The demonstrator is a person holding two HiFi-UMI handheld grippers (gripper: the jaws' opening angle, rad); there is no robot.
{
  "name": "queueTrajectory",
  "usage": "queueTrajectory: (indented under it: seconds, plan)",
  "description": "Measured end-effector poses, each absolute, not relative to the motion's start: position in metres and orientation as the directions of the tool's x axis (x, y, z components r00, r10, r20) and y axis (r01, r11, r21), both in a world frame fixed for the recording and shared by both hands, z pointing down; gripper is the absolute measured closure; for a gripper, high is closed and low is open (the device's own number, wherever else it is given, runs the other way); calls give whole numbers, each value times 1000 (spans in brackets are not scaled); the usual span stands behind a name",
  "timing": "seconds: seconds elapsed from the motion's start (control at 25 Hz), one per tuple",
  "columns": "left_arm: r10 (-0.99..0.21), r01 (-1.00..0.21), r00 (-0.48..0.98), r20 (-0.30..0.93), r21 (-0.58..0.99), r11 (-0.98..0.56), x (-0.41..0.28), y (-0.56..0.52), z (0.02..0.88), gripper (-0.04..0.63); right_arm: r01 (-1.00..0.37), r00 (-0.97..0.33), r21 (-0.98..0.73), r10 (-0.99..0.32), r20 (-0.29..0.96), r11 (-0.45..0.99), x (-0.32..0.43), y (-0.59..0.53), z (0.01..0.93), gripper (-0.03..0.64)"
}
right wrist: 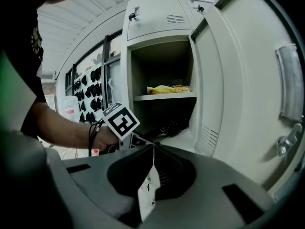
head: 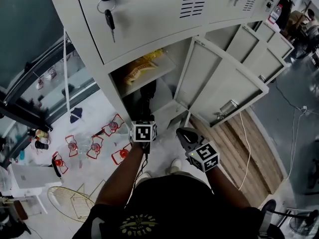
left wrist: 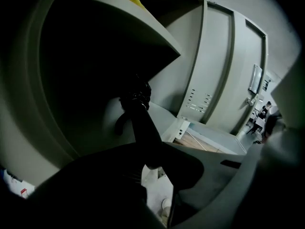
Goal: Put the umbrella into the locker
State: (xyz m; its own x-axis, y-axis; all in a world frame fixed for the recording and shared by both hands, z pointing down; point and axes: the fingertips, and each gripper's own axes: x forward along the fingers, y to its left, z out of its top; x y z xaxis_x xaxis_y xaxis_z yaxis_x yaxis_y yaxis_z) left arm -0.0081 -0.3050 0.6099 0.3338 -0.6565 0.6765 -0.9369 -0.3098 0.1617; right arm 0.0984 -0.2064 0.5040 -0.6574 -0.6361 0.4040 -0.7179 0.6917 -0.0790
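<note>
Now the black umbrella (left wrist: pixel 142 125) lies in the lower compartment of the grey locker (head: pixel 149 19). Its near end points out toward the front edge, and its strapped end reaches back into the dark. In the head view it is a dark shape in the middle of the frame, under the shelf (head: pixel 164 71) that carries a yellow packet (head: pixel 141 68).

The left gripper (left wrist: pixel 155 170) points down into that compartment. Its tongs stand narrow, with only a slit between them, through which pale floor shows. The umbrella's rounded near end sits right at the tips. I cannot tell from any view whether the pads press on it or merely flank it.

The right gripper (right wrist: pixel 153 149) hangs outside the locker, right of centre in the head view, beside the open door (head: pixel 224 83). Its tongs are drawn together at the tips and grip nothing. Only a pale sliver shows in the gap lower down. From its view the left gripper's marker cube (right wrist: pixel 121 120) sits at the mouth of the compartment, with the umbrella just beyond it.

A bunch of keys (head: pixel 108 6) hangs from the lock of the closed door above, at the upper left of the head view. Red wire pieces (head: pixel 94 146) lie scattered on the floor at the lower left.
</note>
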Motion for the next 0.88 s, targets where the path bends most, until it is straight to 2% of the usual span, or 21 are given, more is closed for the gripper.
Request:
queueTrajectory:
  seconds: [0.28, 0.52, 0.6, 0.76, 0.88]
  plan:
    - [-680, -957, 283, 677, 147, -252, -12, -342, 615, 495, -724, -646, -67, -639, 418, 687, 112, -216, 506, 586]
    - [-694, -964, 222, 685, 47, -262, -15, -361, 613, 490, -713, -652, -59, -629, 423, 699, 116, -222, 505, 586]
    - [-684, -961, 224, 694, 38, -275, -13, -357, 615, 472, -710, -656, -58, -628, 419, 702, 117, -224, 503, 586]
    - [-679, -953, 258, 687, 65, -297, -6, -341, 611, 380, -700, -668, -62, -621, 411, 712, 110, -224, 501, 586]
    - [-700, -938, 290, 653, 48, -344, 1, -329, 596, 360, -692, -680, -68, -617, 396, 719, 100, -222, 498, 586]
